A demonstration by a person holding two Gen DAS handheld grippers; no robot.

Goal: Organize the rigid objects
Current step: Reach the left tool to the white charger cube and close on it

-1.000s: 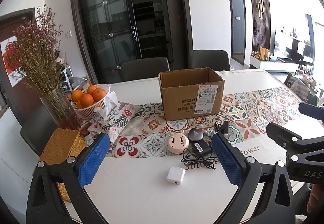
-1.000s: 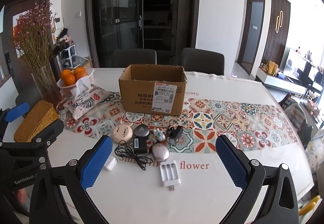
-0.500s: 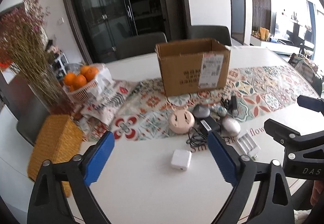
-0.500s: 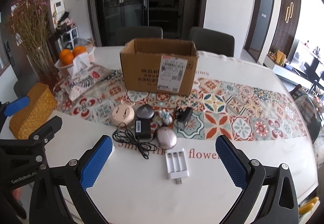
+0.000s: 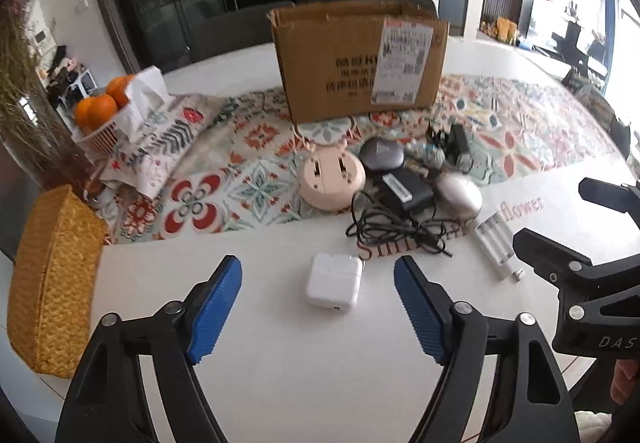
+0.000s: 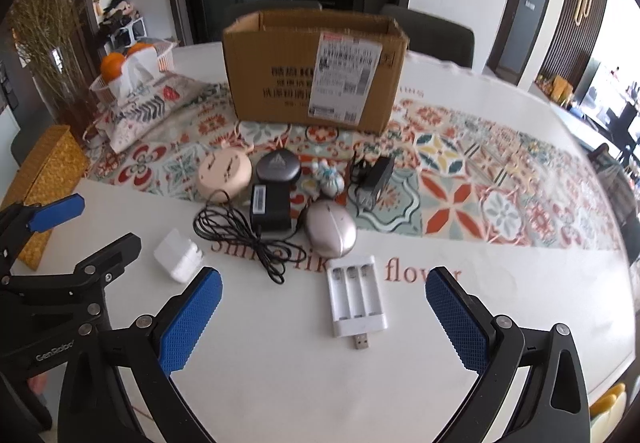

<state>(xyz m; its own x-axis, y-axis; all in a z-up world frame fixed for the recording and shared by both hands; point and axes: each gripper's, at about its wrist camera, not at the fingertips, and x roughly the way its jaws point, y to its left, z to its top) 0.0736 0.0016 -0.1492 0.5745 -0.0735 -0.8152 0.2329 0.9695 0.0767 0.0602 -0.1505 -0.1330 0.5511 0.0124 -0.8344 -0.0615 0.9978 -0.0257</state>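
The left gripper [image 5: 318, 303], jaws just narrowing, stands open around the white square charger [image 5: 334, 287]; the right gripper [image 6: 323, 313] gapes above the white plastic battery holder [image 6: 356, 301], whose far slots are blurred.

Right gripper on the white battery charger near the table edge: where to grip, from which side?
Judging by its pose, grip the white three-slot battery charger across its long side walls, mid-body, coming from above. It lies flat, slots up, its USB plug pointing toward the open right gripper; avoid that thin plug.

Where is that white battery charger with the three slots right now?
In the right wrist view the white battery charger lies on the bare white table, just in front of the silver oval mouse and right of the tangled black cable.
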